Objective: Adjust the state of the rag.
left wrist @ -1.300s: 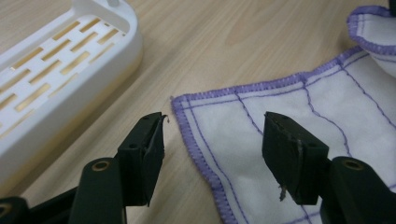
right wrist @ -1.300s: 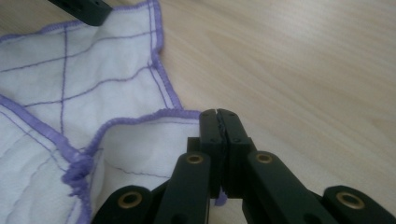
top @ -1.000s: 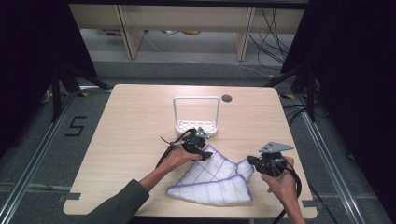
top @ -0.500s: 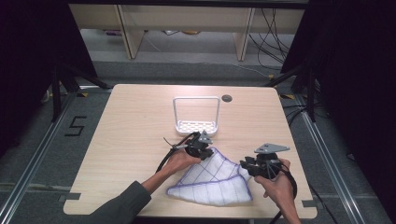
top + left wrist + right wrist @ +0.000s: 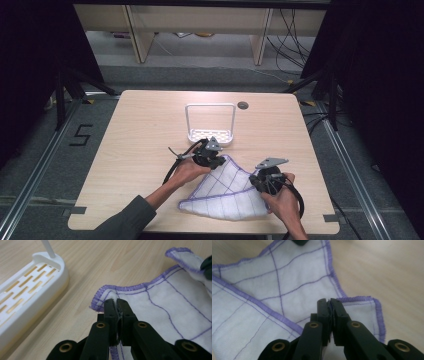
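- White cotton-like cloth with a purple stitched edge and a purple grid lies partly folded at the lower centre of the high view, on the pale wood-grain counter, between a person's two hands.
- The left tool, held in the person's left hand, sits at the cloth's upper corner, just below the white slotted plastic rack with a tall hoop handle at mid-frame.
- In the left gripper view, the left tool's black jaws are closed together on the cloth's purple-hemmed corner, which bunches up around their tips; the rack's slotted base runs along the left edge of that frame, near the cloth but not touching it.
- The right tool, in the person's right hand at the lower right of the high view, meets the cloth's right-hand corner.
- In the right gripper view, the right tool's jaws are pressed shut on a thin fold of the cloth, just inside the hem; a folded-over layer with a purple edge crosses the left half of that frame.
- A dark sleeve enters from the bottom left of the high view.
- A small round dark grommet sits in the counter, upper right of the rack.
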`<state>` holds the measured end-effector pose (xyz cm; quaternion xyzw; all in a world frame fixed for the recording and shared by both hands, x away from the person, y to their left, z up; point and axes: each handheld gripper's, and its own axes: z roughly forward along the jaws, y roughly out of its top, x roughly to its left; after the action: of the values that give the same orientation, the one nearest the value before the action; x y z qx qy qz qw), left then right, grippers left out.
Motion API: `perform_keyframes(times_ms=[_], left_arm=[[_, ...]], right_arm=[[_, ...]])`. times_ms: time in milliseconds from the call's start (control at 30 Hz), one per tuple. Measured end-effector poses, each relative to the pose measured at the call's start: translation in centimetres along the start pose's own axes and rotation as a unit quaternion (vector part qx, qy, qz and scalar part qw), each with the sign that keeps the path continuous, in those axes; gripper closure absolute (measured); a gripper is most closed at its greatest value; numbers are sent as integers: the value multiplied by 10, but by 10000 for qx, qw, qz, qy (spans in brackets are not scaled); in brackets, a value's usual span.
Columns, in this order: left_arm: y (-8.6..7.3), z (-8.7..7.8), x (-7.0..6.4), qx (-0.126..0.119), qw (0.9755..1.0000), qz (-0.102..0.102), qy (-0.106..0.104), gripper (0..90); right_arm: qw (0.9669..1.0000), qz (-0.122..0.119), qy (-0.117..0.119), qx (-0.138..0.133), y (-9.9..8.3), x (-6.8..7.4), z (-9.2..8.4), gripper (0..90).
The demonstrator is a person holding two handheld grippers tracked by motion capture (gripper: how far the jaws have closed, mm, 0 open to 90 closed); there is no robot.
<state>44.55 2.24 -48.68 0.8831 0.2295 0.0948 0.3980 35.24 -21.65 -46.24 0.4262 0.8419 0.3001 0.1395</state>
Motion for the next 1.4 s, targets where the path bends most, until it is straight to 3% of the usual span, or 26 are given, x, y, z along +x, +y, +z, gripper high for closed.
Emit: perform_keyframes(times_ms=[133,167,233,267,300,333,400,500,633,667,767,800,833,933,1067,1100,1133,1167,1200,1233,1300,1333,1367,1400], left_arm=[[-3,-17,8,-112,9998,-89,145,863],[-8,-31,14,-215,9994,-172,224,863],[-16,-44,20,-309,9986,-302,309,863],[-16,-44,20,-309,9986,-302,309,863],[-27,-53,24,-424,9974,-536,217,863],[-32,-55,24,-487,9962,-706,161,863],[-38,-54,22,-433,9966,-668,229,862],[-43,-48,24,-398,9969,-643,210,859],[-45,-38,26,-292,9969,-708,185,856],[-46,-37,27,-193,9977,-624,178,855],[-46,-34,28,-161,9976,-648,179,852],[-46,-33,28,-197,9974,-674,187,852],[-45,-33,28,-210,9973,-688,175,851],[-45,-34,28,-214,9973,-676,171,850],[-43,-34,28,-290,9966,-752,177,850],[-43,-34,28,-299,9965,-761,162,850],[-42,-34,29,-292,9967,-737,159,849],[-42,-33,29,-338,9963,-774,170,849],[-42,-33,29,-338,9963,-774,170,850],[-42,-34,30,-292,9969,-712,177,849],[-41,-34,30,-306,9969,-711,162,850],[-41,-34,30,-306,9969,-711,162,851],[-41,-35,30,-419,9958,-793,176,852],[-41,-35,30,-419,9958,-793,176,853]], right_arm=[[9995,-69,-56,-315,3,-6,-19,878],[9981,-156,-149,-569,1,-14,-30,878],[9971,186,-243,-699,-6,-18,-37,878],[9971,186,-243,-699,-6,-18,-37,878],[9964,264,-218,-771,-19,-29,-40,877],[9958,453,-161,-774,-23,-30,-39,875],[9927,898,80,-803,-35,-36,-29,845],[9914,1163,-76,-588,-45,-49,-13,750],[9910,1100,-181,-738,-41,-56,-13,693],[9907,1113,-137,-776,-38,-56,-14,662],[9929,918,-342,-669,-24,-58,-12,613],[9923,1023,-342,-608,-20,-58,-11,596],[9933,891,-325,-658,-15,-63,-6,582],[9932,992,-356,-504,-8,-66,-3,555],[9952,867,-277,-367,10,-72,11,550],[9957,864,-167,-301,13,-73,15,552],[9966,767,-229,-218,15,-74,18,554],[9953,945,-221,-70,16,-71,22,556],[9953,945,-221,-70,16,-71,22,556],[9958,896,-180,110,17,-71,30,595],[9961,845,-145,214,17,-73,36,696],[9961,845,-145,214,17,-73,36,696],[9968,790,-54,127,17,-73,39,836],[9972,742,-12,59,17,-72,39,872]])
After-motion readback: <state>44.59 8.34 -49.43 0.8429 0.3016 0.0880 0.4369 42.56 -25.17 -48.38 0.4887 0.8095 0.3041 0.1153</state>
